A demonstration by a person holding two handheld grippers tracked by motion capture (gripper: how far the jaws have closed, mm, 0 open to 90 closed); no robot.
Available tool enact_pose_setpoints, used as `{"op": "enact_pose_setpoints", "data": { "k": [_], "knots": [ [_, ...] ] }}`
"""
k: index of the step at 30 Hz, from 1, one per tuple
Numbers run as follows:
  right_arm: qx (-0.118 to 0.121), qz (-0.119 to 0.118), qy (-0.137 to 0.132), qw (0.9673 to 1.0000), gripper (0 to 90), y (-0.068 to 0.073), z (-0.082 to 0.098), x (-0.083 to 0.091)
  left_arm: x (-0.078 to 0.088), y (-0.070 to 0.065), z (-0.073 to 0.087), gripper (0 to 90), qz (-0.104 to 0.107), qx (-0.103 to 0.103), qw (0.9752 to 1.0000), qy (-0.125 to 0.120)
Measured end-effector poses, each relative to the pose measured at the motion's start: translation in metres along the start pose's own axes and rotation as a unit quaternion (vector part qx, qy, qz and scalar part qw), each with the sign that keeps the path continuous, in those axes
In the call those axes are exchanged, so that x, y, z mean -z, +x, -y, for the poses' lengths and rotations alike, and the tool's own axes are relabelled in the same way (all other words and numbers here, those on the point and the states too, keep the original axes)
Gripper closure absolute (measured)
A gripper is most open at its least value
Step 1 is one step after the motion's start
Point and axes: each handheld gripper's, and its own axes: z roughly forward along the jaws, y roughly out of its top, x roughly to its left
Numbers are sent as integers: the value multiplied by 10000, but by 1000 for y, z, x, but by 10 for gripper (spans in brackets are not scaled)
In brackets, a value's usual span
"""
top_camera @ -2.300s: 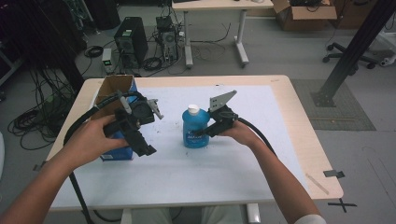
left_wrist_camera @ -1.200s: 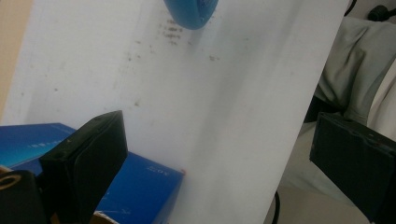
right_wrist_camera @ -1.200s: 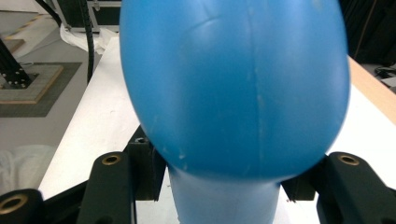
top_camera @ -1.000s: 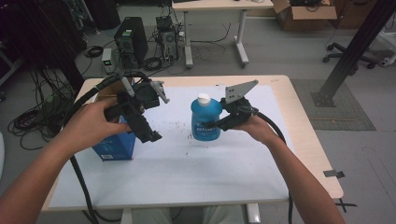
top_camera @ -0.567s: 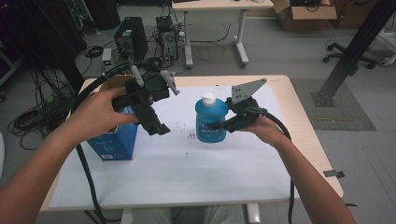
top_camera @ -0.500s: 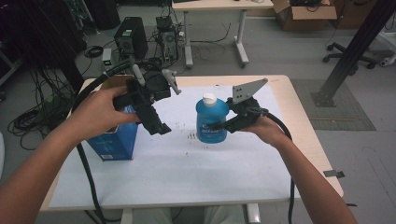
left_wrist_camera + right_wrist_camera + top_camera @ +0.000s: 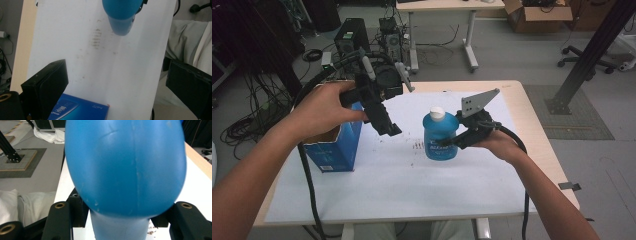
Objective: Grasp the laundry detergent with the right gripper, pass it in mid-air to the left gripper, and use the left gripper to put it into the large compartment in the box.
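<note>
I have the blue bottle (image 7: 441, 136) clamped at its lower body in my right hand-held gripper (image 7: 458, 141), jaws squeezed onto its sides; in the right gripper view the bottle (image 7: 125, 167) bulges between them. It looks upright with its white cap (image 7: 437, 112) on top, and in the left gripper view its base (image 7: 120, 23) appears to be off the white sheet, so I judge it lifted just above the tabletop (image 7: 532, 130), to the right of the open blue box (image 7: 334, 145).

My left hand-held gripper (image 7: 384, 120) hangs in the air between the box and the bottle, above both, jaws apart with nothing between them.

I read this as the carry step: bottle picked up, heading for the box, I'd guess. The next move calls for bringing the bottle leftward over the box's open top, high enough to clear its rim, then lowering it in upright.

What stands in the way is mainly my own left hand-held gripper and its cable (image 7: 307, 165), which sit right on that path beside the box. Some small dark specks (image 7: 417, 146) lie on the sheet just left of the bottle; they are no hindrance.
</note>
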Motion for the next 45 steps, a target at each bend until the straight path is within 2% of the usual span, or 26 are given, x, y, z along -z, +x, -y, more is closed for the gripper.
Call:
{"op": "enact_pose_setpoints", "data": {
  "k": [5, 8, 15, 22, 35, 45],
  "knots": [
    [6, -44, 44, 10000, 431, 4, 1, -4, 0, 1, -6, 45, 24, -98, 9999, -41],
    [1, -80, 59, 10000, 431, 7, 2, -7, -3, 1, -8, 46, 69, -174, 9998, 24],
    [15, -155, 94, 9998, 432, 11, 2, -13, -5, 2, -13, 46, 126, -244, 9996, 29],
    [34, -205, 73, 9998, 432, 15, 0, -22, -6, 1, -22, 45, 256, -386, 9989, 66],
    [146, -391, 71, 9991, 433, 17, -10, -39, -18, -4, -33, 45, 409, -631, 9969, 231],
    [168, -480, 104, 9987, 433, 15, -16, -48, -24, -6, -36, 45, 451, -715, 9958, 361]
  ]
}}
